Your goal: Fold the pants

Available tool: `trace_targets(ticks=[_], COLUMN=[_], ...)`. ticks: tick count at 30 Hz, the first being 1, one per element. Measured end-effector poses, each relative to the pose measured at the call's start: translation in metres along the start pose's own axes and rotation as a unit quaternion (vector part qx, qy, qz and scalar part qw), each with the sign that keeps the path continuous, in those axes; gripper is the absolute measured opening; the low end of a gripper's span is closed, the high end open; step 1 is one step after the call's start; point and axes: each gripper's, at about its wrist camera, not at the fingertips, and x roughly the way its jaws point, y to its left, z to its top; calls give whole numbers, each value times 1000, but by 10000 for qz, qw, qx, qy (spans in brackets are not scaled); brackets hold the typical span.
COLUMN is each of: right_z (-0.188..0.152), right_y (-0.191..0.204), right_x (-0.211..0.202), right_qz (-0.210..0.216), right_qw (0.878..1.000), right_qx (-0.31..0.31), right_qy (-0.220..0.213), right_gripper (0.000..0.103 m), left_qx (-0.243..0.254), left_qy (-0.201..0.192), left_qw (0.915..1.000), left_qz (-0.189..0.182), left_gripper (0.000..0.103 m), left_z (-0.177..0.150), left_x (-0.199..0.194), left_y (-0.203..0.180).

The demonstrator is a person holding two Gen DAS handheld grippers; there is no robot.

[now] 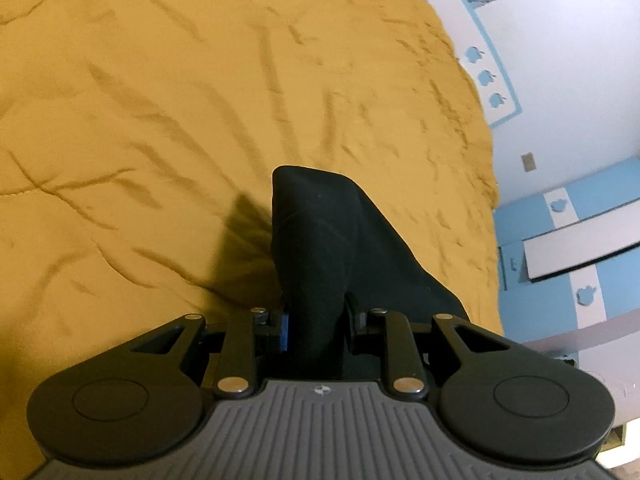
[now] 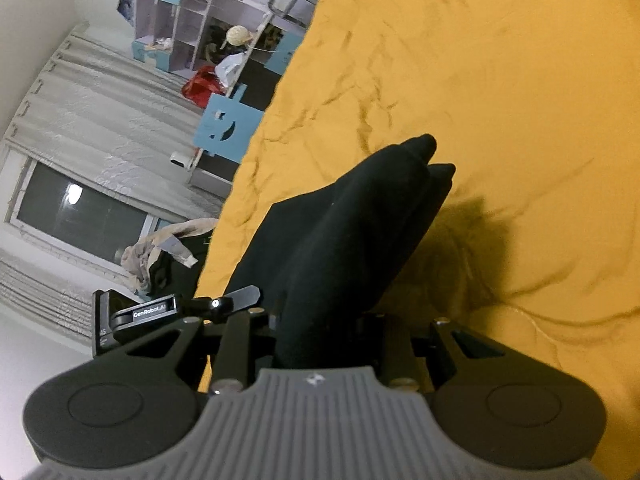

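Observation:
The black pants (image 1: 324,236) hang from my left gripper (image 1: 316,326), which is shut on a bunch of the fabric above the mustard-yellow bedspread (image 1: 160,120). In the right wrist view my right gripper (image 2: 320,328) is shut on another part of the same black pants (image 2: 352,232), whose folded end points away over the bedspread (image 2: 500,100). The cloth is lifted and casts a dark shadow on the bed in both views. The fingertips are mostly hidden by fabric.
The bed's edge runs along the right in the left wrist view, with a white and blue wall (image 1: 580,80) beyond. In the right wrist view, the left gripper's body (image 2: 136,314), a blue headboard (image 2: 226,128), shelves (image 2: 200,28), curtains and a clothes pile (image 2: 160,256) lie past the bed's left edge.

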Motion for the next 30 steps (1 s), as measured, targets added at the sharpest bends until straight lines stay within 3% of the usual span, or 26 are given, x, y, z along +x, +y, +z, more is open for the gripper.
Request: trace_targets(ticks=[3, 4, 5, 7, 10, 12, 16, 18, 20, 25, 28, 30], right_z=[0, -4, -7, -13, -21, -28, -41, -47, -53, -57, -51, -46], right_y=[-12, -18, -25, -34, -39, -37, -37, -43, -48, -28, 7, 31], right_x=[18, 21, 25, 30, 19, 6, -8, -11, -8, -15, -37, -49], right_qz=[-18, -48, -97, -154, 25, 77, -127, -143, -196, -574, -1174, -1396], right_qw=[10000, 9999, 9997, 9992, 9988, 9986, 9968, 9967, 9967, 9933, 9766, 9600], right_qx=[92, 145, 222, 312, 355, 277, 9, 133, 172, -759, -1782, -2418], right_qy=[-32, -24, 25, 219, 328, 446, 786, 792, 764, 662, 269, -222], right_gripper=[24, 28, 36, 45, 47, 48, 36, 34, 30, 35, 40, 40], left_qx=[-103, -116, -147, -274, -481, -343, -28, 207, 399, 398, 711, 1109], left_qy=[-55, -60, -65, -104, -156, -116, 171, 191, 261, 83, -182, -499], left_qw=[9999, 9999, 9998, 9995, 9981, 9985, 9992, 9995, 9987, 9990, 9961, 9896], left_qz=[67, 87, 99, -87, -361, -422, -369, -121, 206, 191, 495, 764], left_gripper=[35, 40, 52, 54, 55, 67, 66, 50, 48, 50, 51, 51], left_z=[-2, -5, -6, -12, -22, -31, -52, -60, -66, -66, -68, -72], left_x=[11, 14, 15, 12, -4, -14, -22, -21, -14, -23, -39, -52], left_y=[19, 25, 31, 43, 46, 44, 35, 32, 30, 34, 22, 5])
